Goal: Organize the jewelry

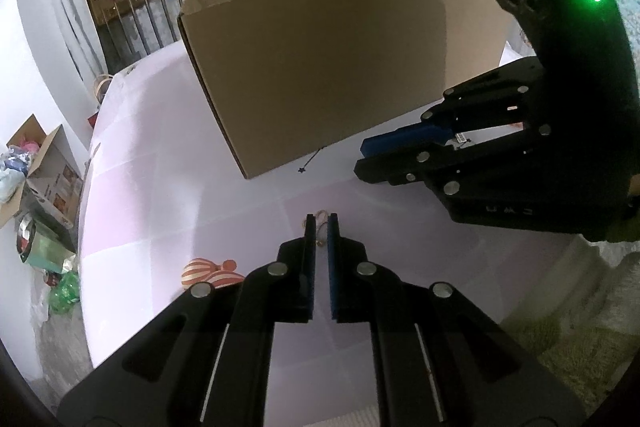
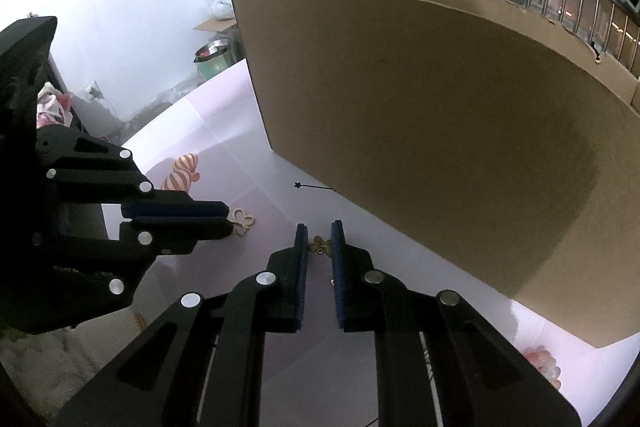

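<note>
My left gripper (image 1: 321, 221) is nearly closed around a pale gold butterfly charm (image 1: 320, 227) lying on the white table; the charm also shows at its fingertips in the right wrist view (image 2: 242, 221). My right gripper (image 2: 319, 233) stands slightly open around a darker bronze butterfly charm (image 2: 319, 246) on the table. In the left wrist view the right gripper (image 1: 362, 157) sits at the right, near the box. A thin black star-tipped pin (image 2: 314, 187) lies by the foot of the cardboard box (image 2: 440, 147).
The big cardboard box (image 1: 320, 67) stands close ahead of both grippers. An orange-striped hair clip (image 1: 208, 273) lies at the left. A pink beaded piece (image 2: 544, 363) lies at the right by the box. Clutter sits on the floor beyond the table edge (image 1: 86, 227).
</note>
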{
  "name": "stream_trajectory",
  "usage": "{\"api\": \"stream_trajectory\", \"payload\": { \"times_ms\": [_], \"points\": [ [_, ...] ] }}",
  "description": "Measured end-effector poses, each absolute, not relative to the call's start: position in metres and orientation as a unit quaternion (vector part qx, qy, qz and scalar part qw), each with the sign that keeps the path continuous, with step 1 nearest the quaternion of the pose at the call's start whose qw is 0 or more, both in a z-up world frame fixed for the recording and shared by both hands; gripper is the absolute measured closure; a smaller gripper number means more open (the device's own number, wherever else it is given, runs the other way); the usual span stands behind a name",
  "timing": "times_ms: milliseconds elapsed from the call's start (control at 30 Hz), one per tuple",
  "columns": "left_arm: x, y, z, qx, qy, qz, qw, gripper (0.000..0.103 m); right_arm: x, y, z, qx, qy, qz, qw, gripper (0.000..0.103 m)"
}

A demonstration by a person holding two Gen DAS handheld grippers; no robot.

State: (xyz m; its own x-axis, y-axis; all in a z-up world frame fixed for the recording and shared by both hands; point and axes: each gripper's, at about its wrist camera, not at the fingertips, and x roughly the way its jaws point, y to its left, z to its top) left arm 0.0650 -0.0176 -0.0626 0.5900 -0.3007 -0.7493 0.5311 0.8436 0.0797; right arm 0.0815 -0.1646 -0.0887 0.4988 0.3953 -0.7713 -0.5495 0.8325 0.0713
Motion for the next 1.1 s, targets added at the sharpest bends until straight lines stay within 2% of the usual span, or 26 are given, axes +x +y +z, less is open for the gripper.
{"api": "stream_trajectory", "payload": {
  "times_ms": [33,133,400,467,600,800,1100],
  "points": [
    [0.065,-0.017,-0.063,0.151,0.385,-0.236,0.880,0.087,0.083,-0.164,-0.088,-0.089,0.419,0.276,0.860,0.098],
    [0.066,-0.017,-0.062,0.162,0.379,-0.232,0.881,0.073,0.084,-0.166,-0.087,-0.085,0.421,0.274,0.861,0.099],
    [0.078,-0.018,-0.068,0.170,0.389,-0.228,0.876,0.072,0.082,-0.170,-0.083,-0.071,0.418,0.275,0.863,0.099],
    [0.080,-0.018,-0.068,0.164,0.390,-0.228,0.877,0.073,0.081,-0.172,-0.082,-0.069,0.417,0.274,0.864,0.099],
    [0.085,-0.016,-0.069,0.140,0.403,-0.240,0.872,0.086,0.083,-0.175,-0.079,-0.064,0.414,0.272,0.866,0.099],
    [0.084,-0.019,-0.068,0.146,0.401,-0.240,0.872,0.095,0.083,-0.178,-0.078,-0.060,0.409,0.271,0.869,0.099],
    [0.081,-0.016,-0.065,0.138,0.399,-0.239,0.875,0.095,0.081,-0.183,-0.072,-0.062,0.400,0.266,0.875,0.099]
  ]
}}
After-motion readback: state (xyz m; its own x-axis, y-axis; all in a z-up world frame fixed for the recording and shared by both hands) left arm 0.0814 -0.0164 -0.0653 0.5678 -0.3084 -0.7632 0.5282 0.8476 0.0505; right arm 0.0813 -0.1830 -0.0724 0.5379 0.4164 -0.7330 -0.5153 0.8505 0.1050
